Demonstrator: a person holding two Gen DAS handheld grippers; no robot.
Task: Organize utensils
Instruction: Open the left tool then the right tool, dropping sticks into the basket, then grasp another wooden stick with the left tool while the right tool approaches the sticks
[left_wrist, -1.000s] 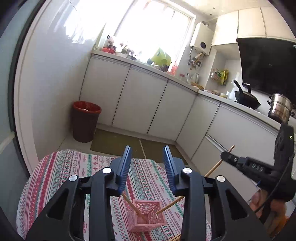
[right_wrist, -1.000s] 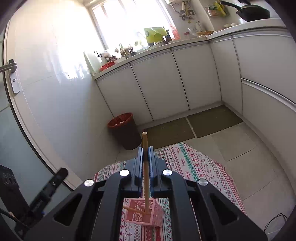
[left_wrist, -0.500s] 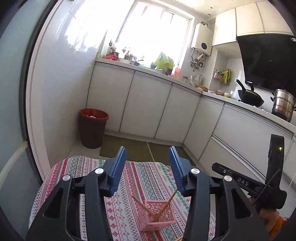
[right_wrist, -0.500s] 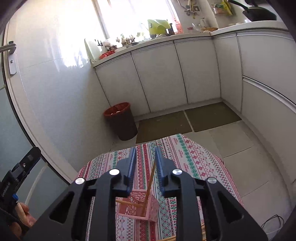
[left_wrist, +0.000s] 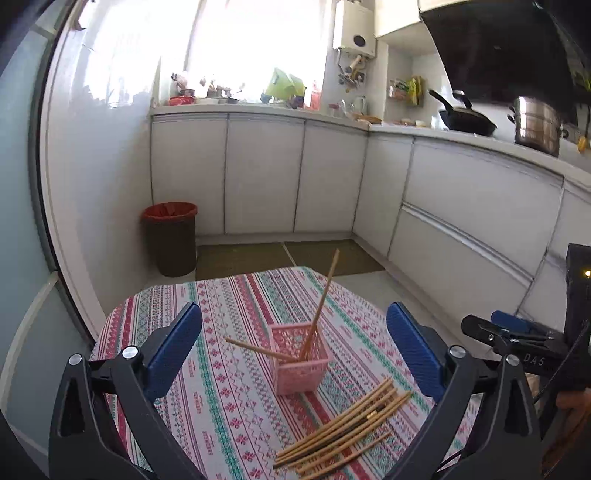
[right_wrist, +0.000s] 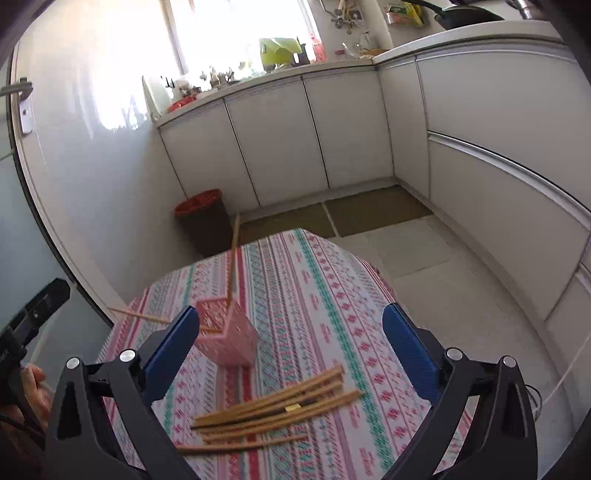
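Observation:
A pink lattice basket (left_wrist: 300, 359) stands on the patterned tablecloth (left_wrist: 236, 398); it also shows in the right wrist view (right_wrist: 227, 341). Two wooden chopsticks (left_wrist: 320, 310) lean in it, one steep, one low to the left. A pile of several loose chopsticks (left_wrist: 343, 424) lies on the cloth nearer to me, also seen in the right wrist view (right_wrist: 277, 408). My left gripper (left_wrist: 295, 347) is open and empty above the basket. My right gripper (right_wrist: 288, 343) is open and empty above the pile, and appears at the right in the left wrist view (left_wrist: 517, 336).
The small table's edges drop to a tiled floor (right_wrist: 443, 266). A brown bin with a red liner (left_wrist: 170, 238) stands by the wall. White kitchen cabinets (left_wrist: 258, 177) run behind, with a wok (left_wrist: 465, 122) and steel pot (left_wrist: 537, 125) on the counter.
My right gripper opened and let go of the chopstick, which now leans in the pink basket. Both grippers pulled back and opened wider, bringing the loose pile into view.

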